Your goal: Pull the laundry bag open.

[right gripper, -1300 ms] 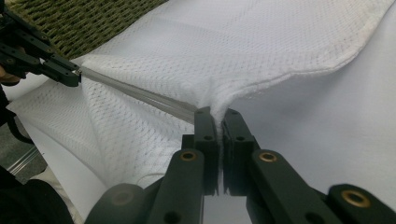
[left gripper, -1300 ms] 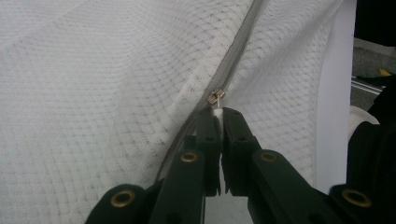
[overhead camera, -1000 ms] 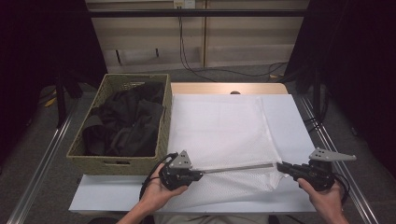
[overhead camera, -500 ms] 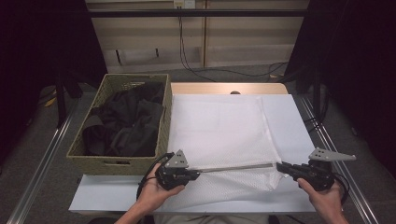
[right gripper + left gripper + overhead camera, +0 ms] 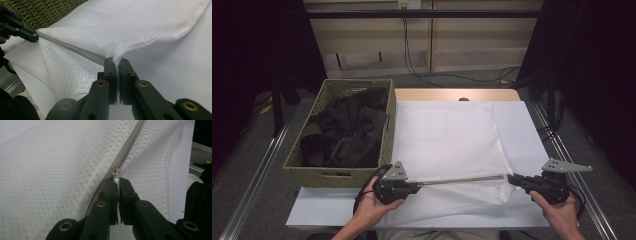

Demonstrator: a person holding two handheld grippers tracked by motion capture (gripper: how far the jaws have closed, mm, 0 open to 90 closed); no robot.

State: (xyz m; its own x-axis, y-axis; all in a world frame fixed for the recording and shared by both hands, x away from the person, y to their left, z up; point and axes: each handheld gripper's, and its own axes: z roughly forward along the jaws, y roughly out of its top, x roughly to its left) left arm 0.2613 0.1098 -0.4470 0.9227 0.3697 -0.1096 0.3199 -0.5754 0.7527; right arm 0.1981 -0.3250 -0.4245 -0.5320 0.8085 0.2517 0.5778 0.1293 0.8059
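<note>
- Mesh bag (image 5: pixel 447 145), white, lies flat on the white table (image 5: pixel 527 130), its near edge lifted taut.
- Left gripper (image 5: pixel 416 187) is clenched on the bag's near left end (right beside the zipper pull (image 5: pixel 115 172)).
- Right gripper (image 5: pixel 513 178) pinches the near right corner.
- Wicker basket (image 5: pixel 332 172) of dark clothes (image 5: pixel 344 135) sits left.

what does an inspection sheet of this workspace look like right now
surface: white table, wooden strip at far edge
job's things: white mesh bag flat on table, its grey zipper stretched taut along the near edge
clutter: wicker basket of dark clothes, left of bag
grippers: left gripper shut on bag by the zipper pull; right gripper shut on bag's other corner
cables: black cable loops from left gripper; more on the floor behind
surroundings: dark curtains, pale back wall
</note>
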